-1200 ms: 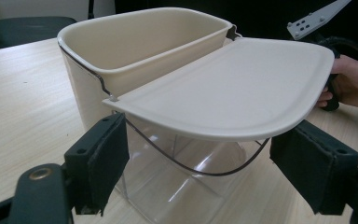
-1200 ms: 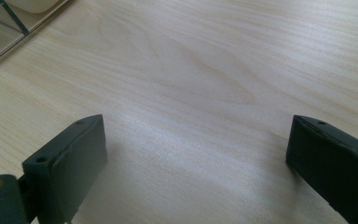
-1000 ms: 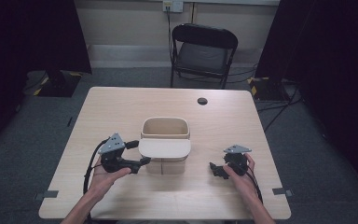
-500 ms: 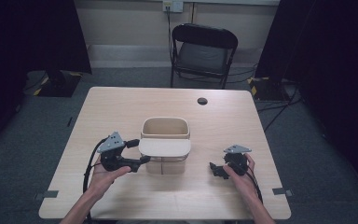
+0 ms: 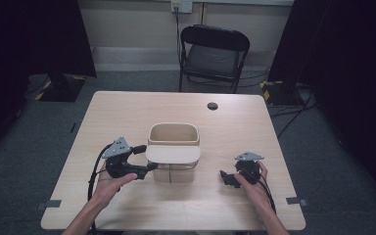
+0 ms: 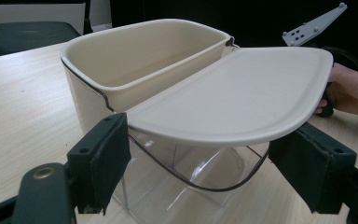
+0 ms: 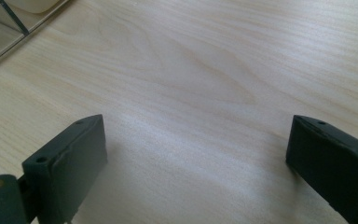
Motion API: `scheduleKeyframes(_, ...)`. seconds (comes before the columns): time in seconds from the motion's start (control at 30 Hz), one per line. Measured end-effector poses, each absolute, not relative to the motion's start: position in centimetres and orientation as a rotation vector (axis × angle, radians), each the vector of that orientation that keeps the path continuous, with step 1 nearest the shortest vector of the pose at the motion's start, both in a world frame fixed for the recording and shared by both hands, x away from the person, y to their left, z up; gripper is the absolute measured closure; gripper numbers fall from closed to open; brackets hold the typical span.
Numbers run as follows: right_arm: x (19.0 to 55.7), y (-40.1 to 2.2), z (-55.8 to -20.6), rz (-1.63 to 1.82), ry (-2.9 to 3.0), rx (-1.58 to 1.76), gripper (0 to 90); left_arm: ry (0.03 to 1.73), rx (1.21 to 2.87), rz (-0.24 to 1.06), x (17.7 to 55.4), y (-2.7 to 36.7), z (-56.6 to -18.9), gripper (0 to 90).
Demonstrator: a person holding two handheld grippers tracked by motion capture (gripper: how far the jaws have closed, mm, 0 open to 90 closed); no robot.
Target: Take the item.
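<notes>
A clear plastic bin (image 5: 174, 174) stands mid-table with a cream inner tub (image 5: 173, 134) in its back half. A flat cream lid (image 5: 173, 154) lies level over its front half. My left gripper (image 5: 147, 157) reaches in from the left, its jaws on either side of the lid's left end. In the left gripper view the pads (image 6: 105, 156) meet the lid (image 6: 233, 93) at its two edges, above the clear wall (image 6: 191, 175) and beside the tub (image 6: 135, 60). My right gripper (image 5: 227, 179) rests low on the table to the right of the bin, open, with bare wood between its jaws (image 7: 196, 158).
The wooden table (image 5: 127, 112) has a small black round object (image 5: 212, 105) near its far edge. A black folding chair (image 5: 215, 54) stands beyond it. In the left gripper view, the person's other hand (image 6: 349, 93) shows behind the lid.
</notes>
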State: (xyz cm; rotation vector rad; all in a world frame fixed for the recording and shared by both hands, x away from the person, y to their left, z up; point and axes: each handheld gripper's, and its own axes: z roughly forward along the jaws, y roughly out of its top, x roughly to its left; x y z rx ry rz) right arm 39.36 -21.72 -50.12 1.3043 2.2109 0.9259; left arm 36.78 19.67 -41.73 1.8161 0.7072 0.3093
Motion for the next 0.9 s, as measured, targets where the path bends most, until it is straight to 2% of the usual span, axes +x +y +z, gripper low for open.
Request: scheduleKeyframes(0.9,39.35,-21.71,-50.11,0.925,2.211,1.307,4.5,0.686,1.796,0.326,36.93,19.6,-40.89,21.6)
